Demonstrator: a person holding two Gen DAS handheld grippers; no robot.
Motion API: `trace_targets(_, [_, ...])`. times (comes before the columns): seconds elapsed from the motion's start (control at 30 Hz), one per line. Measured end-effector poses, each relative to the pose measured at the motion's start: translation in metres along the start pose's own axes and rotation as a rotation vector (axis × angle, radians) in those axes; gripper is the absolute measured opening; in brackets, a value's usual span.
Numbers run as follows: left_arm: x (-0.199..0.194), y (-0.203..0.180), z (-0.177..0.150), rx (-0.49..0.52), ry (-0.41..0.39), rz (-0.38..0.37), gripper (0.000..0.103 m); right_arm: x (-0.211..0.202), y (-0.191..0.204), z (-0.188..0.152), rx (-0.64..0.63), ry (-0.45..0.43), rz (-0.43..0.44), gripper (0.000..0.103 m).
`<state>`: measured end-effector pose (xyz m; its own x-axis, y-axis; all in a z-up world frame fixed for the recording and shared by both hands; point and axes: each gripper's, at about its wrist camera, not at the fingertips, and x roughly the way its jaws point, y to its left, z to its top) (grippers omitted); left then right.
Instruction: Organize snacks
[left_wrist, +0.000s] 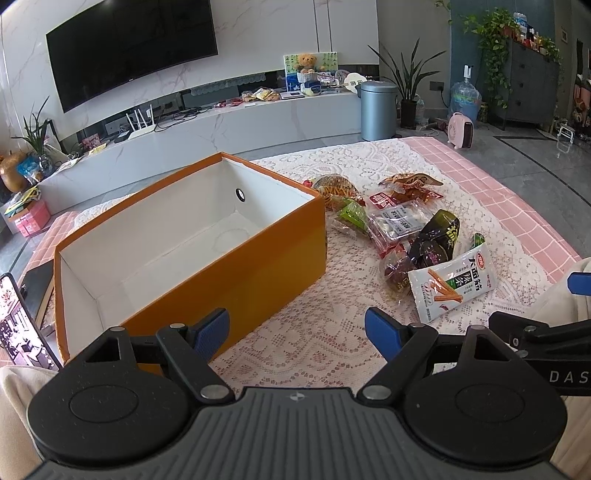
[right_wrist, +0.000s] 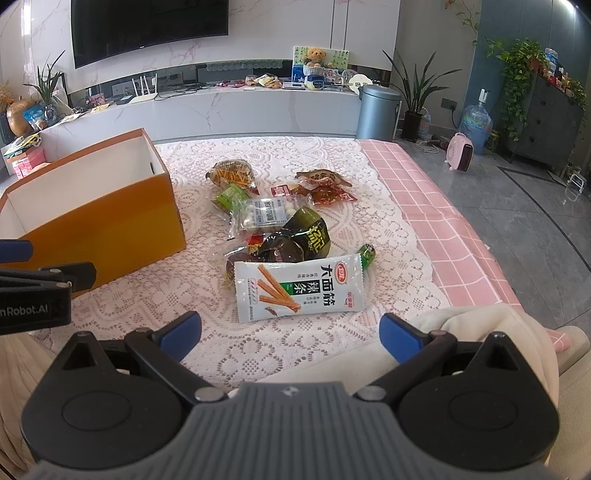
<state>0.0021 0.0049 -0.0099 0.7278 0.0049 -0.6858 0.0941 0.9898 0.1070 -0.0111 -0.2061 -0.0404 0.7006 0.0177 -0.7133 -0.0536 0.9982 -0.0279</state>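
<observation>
Hand-held gripper above crinkly packet

left tool agape; orange box empty; snacks beside

Both wrist views face forward, sharing the orange box and snacks.

White lace cloth over pink checked fabric covers the table. The orange box looks like matt card, white inside. The snack packets are glossy, crinkled plastic film. The floor shines like polished tile.
</observation>
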Motion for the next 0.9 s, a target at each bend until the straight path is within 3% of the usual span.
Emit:
trace_targets(0.63, [-0.004, -0.002, 0.002, 0.005, -0.001, -0.031, 0.097, 0.003, -0.001, 0.000, -0.010, 0.015, -0.005, 0.099])
trace_targets(0.73, [-0.006, -0.005, 0.003, 0.011, -0.017, -0.047, 0.092, 0.004, -0.002, 0.001, -0.018, 0.009, 0.016, 0.099])
trace_targets(0.8, [-0.009, -0.007, 0.004, 0.024, -0.039, -0.058, 0.088, 0.003, -0.005, 0.003, -0.018, -0.002, 0.025, 0.097])
trace_targets(0.9, [-0.008, -0.009, 0.006, 0.038, -0.053, -0.113, 0.076, 0.009, -0.015, 0.007, -0.005, 0.010, 0.017, 0.081])
